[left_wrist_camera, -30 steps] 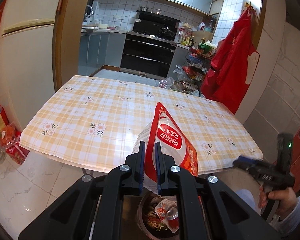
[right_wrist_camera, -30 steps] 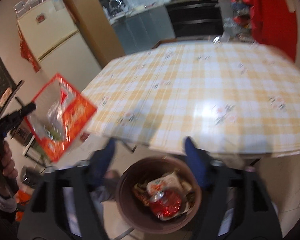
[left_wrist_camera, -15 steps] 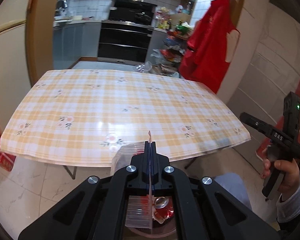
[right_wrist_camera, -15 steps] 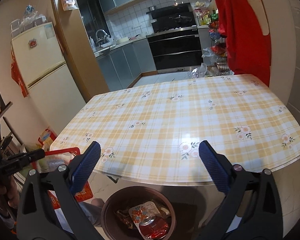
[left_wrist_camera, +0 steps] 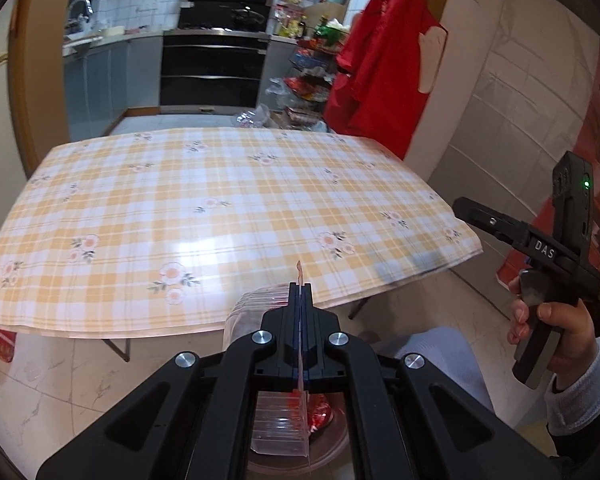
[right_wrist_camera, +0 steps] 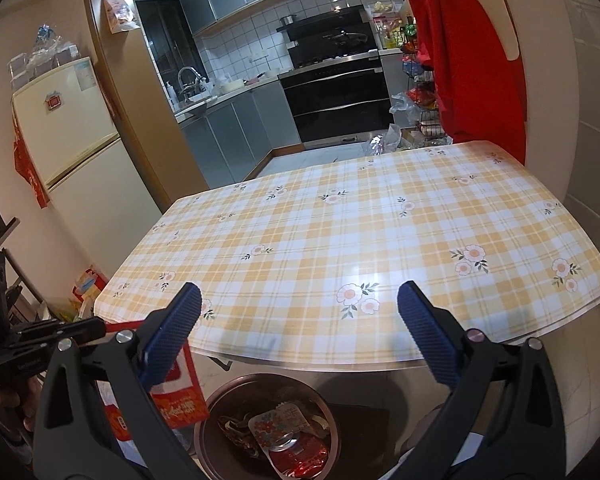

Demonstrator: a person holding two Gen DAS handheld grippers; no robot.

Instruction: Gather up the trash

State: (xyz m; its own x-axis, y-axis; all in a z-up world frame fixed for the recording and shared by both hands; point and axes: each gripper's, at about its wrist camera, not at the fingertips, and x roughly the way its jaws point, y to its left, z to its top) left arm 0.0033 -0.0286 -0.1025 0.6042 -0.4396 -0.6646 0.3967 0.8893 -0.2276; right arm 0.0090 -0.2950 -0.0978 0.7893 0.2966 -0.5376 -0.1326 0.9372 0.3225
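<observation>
A person cleared snack rubbish in a home kitchen-diner, a two-finger gripper in each hand. The left gripper (left_wrist_camera: 300, 294) was clamped tight on a red-and-clear snack bag (left_wrist_camera: 279, 420), its jaws pressed together on the edge of the wrapper, which hung down over the brown trash bin (right_wrist_camera: 268, 426) on the tiled floor (left_wrist_camera: 60, 376). Seen from the right wrist camera, the bag's red printed face showed just left of the bin's rim, close beside it; whether it touched the rim could not be told.

The right gripper (right_wrist_camera: 300, 332) stood wide, its blue ribbed pads (right_wrist_camera: 428, 340) far apart with nothing between them, held above the bin and the near edge of the table (right_wrist_camera: 380, 232). From the left wrist camera the same tool appeared off to the right, gripped by a hand (left_wrist_camera: 556, 332) in a pale cuff.

Inside the bin lay a crushed red can (right_wrist_camera: 298, 456), a peeled foil lid (right_wrist_camera: 280, 424) and other crumpled wrappers. The table wore a glossy yellow-check cloth with small flowers. Behind it stood a black oven (right_wrist_camera: 336, 100) under grey cabinets, a cream fridge (right_wrist_camera: 72, 136) at the left and a red garment (left_wrist_camera: 380, 80) hanging by the doorway.
</observation>
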